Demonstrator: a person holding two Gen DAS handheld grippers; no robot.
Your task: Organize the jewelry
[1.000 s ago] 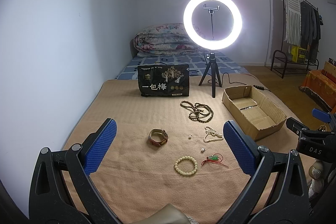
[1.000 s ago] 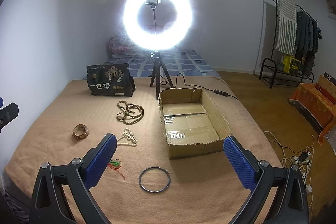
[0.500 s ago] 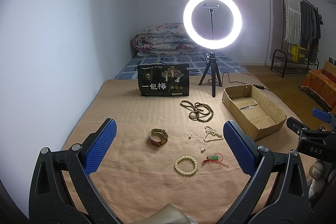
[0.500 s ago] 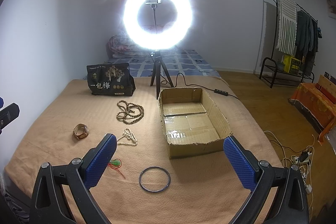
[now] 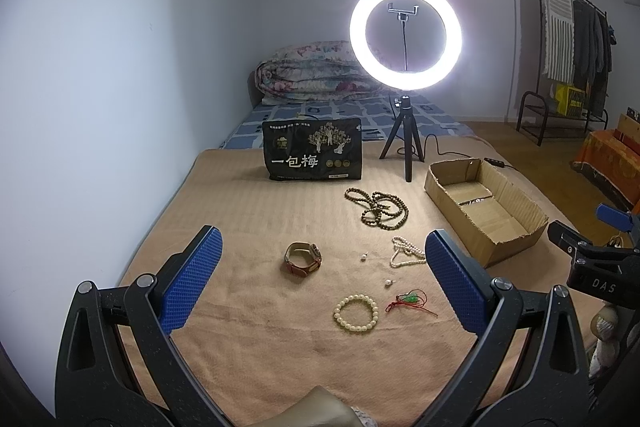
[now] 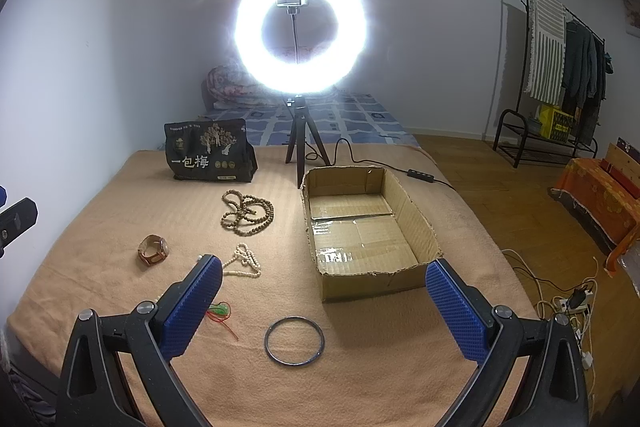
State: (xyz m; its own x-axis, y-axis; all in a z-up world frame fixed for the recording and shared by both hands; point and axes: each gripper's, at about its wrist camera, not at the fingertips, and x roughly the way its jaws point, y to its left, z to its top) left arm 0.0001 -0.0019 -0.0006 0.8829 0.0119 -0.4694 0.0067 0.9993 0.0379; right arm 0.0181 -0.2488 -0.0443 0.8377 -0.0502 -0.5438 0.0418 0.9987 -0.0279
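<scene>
Both claws empty, jaws wide apart: left claw [image 5: 320, 283] hovers over the bead bracelet [image 5: 356, 315], right claw [image 6: 320, 307] over the dark bangle [image 6: 295, 340]. All the jewelry lies loose on the tan blanket [image 6: 400, 379] on the bed; the cardboard box [image 6: 408, 205] is empty, so sorting has not started.

Risks as I see them:
- Bangle is thin and flat on soft fabric. The pads may pinch blanket or skid it away.
- Tiny earrings [image 5: 364, 257] are easy to miss or bury in the pile.
- Long bead strand [image 6: 248, 213] and white necklace [image 6: 243, 261] are tangly; a partial grab drags or dangles outside the box.
- Red-green cord charm [image 5: 410, 299] can snag on the textured pads.
- Ring light tripod [image 6: 298, 147] stands just behind the box; a wide swing knocks it.
</scene>
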